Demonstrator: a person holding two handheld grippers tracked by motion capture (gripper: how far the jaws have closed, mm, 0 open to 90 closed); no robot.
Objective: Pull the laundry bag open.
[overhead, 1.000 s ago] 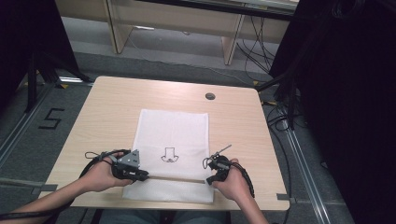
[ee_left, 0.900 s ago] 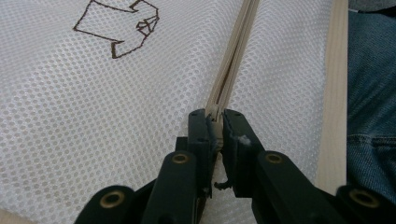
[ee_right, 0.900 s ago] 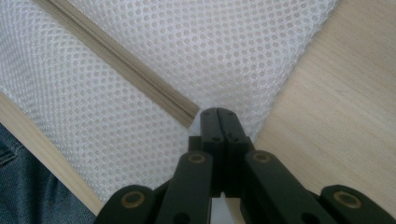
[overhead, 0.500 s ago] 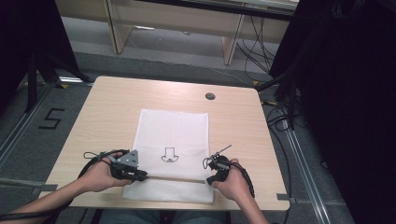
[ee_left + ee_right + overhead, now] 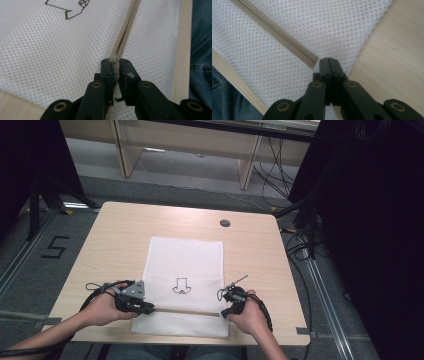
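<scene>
Pale wood forms the worktop, which has a small round dark grommet near its far edge. A white mesh bag lies flat at the middle of the worktop, reaching to the near edge, with a small black line drawing printed on it. A beige zipper runs across the bag near its close end, from one hand to the other. The left gripper, held in the person's left hand, sits at the zipper's left end; in the left gripper view its fingers are clenched on the zipper pull. The right gripper, in the right hand, rests at the bag's right edge; its fingers are pressed together, grasping the mesh just beside the zipper's end.
</scene>
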